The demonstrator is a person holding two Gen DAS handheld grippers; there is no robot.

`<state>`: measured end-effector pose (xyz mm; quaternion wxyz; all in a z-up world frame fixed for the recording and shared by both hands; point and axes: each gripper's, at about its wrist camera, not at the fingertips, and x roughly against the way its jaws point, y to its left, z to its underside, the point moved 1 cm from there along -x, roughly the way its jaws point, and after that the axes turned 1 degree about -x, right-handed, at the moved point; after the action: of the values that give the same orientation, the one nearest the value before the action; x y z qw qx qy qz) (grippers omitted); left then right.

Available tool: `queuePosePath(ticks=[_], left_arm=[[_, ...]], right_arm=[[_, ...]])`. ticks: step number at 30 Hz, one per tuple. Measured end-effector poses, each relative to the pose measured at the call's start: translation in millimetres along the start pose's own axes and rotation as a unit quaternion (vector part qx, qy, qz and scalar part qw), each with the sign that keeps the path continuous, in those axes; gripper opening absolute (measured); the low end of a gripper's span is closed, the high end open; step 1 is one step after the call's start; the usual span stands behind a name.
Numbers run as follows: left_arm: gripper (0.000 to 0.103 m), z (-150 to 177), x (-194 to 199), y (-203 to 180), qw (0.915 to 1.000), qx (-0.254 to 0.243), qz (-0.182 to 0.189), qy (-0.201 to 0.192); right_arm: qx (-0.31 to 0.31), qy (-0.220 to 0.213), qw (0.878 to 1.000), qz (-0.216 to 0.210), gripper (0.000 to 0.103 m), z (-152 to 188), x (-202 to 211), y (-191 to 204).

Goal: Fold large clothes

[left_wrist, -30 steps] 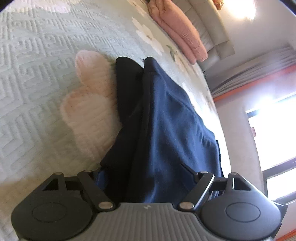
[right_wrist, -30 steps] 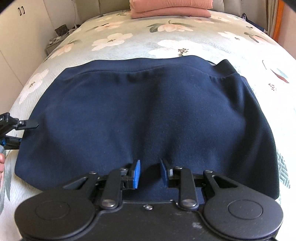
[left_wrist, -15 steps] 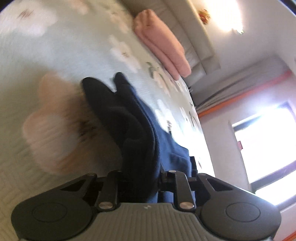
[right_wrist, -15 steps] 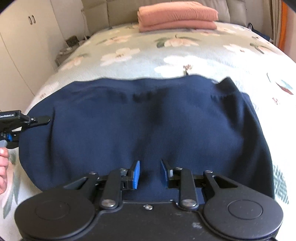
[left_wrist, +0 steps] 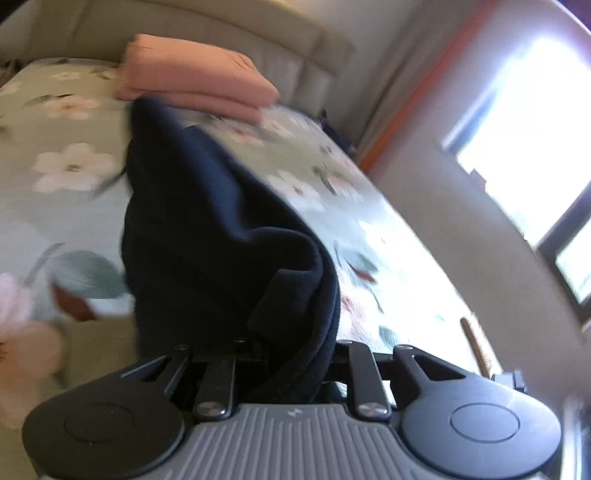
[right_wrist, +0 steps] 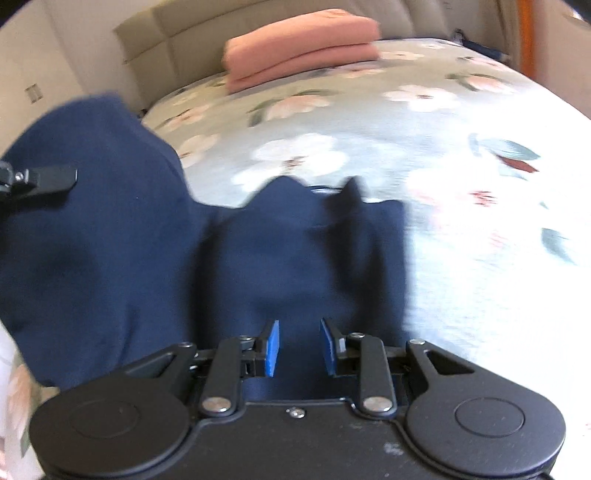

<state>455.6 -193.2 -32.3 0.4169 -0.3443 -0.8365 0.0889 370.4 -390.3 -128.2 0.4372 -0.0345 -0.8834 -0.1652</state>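
**Navy garment lifted at one side above a floral bed**

Dark navy garment, plain heavy knit, bunched into thick vertical folds across the left and centre of the right wrist view; its left part raised into a rounded hump at upper left, the rest lying on the floral bedspread. In the left wrist view, the same cloth hanging as a deep draped fold down the middle of the frame.

Left gripper pinching the garment's folded edge, fingertips buried in cloth and unseen; its tip also visible at the left edge of the right wrist view. Right gripper spread, blue pads apart with navy cloth showing between them; contact with the cloth unclear.

Both views motion-blurred; hem and edges hard to trace.

Folded pink blanket at upper centre, well apart from the garment, against a beige headboard. Bright window at right.
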Motion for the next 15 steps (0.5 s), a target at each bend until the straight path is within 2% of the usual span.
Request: queuePosePath(ticks=[3, 4, 6, 8, 10, 13, 14, 15], left_arm=[[0.027, 21.7, -60.8, -49.4, 0.9965, -0.058, -0.052, 0.033], [0.033, 36.7, -86.3, -61.0, 0.9922, -0.085, -0.079, 0.045], [0.036, 69.7, -130.3, -76.6, 0.9803, -0.130, -0.125, 0.081], [0.036, 100.1, -142.3, -84.1, 0.9719, -0.155, -0.137, 0.112], [0.038, 110.8, -123.5, -91.9, 0.9761, -0.162, -0.100, 0.105], [0.043, 109.6, -86.9, -90.4, 0.9884, -0.112, -0.033, 0.097], [0.043, 108.3, -76.5, -88.5, 0.9908, -0.096, -0.021, 0.093], [0.043, 107.7, -68.0, -85.7, 0.9922, -0.085, -0.021, 0.089]], right_arm=[[-0.015, -0.001, 1.000, 0.017, 0.033, -5.0, 2.9, -30.3], [-0.017, 0.000, 1.000, 0.025, 0.033, -6.3, 2.7, -40.3], [-0.020, 0.004, 0.999, 0.041, 0.033, -7.5, 0.4, -57.5], [-0.019, 0.014, 0.999, 0.042, 0.033, -9.8, -2.0, -71.3], [-0.015, 0.020, 0.999, 0.028, 0.033, -15.6, -4.2, -80.1], [-0.020, 0.033, 0.999, -0.016, 0.034, -30.7, -11.1, -84.5], [-0.025, 0.034, 0.998, -0.038, 0.034, -39.2, -14.9, -82.5], [-0.031, 0.035, 0.997, -0.056, 0.039, -45.6, -18.9, -80.9]])
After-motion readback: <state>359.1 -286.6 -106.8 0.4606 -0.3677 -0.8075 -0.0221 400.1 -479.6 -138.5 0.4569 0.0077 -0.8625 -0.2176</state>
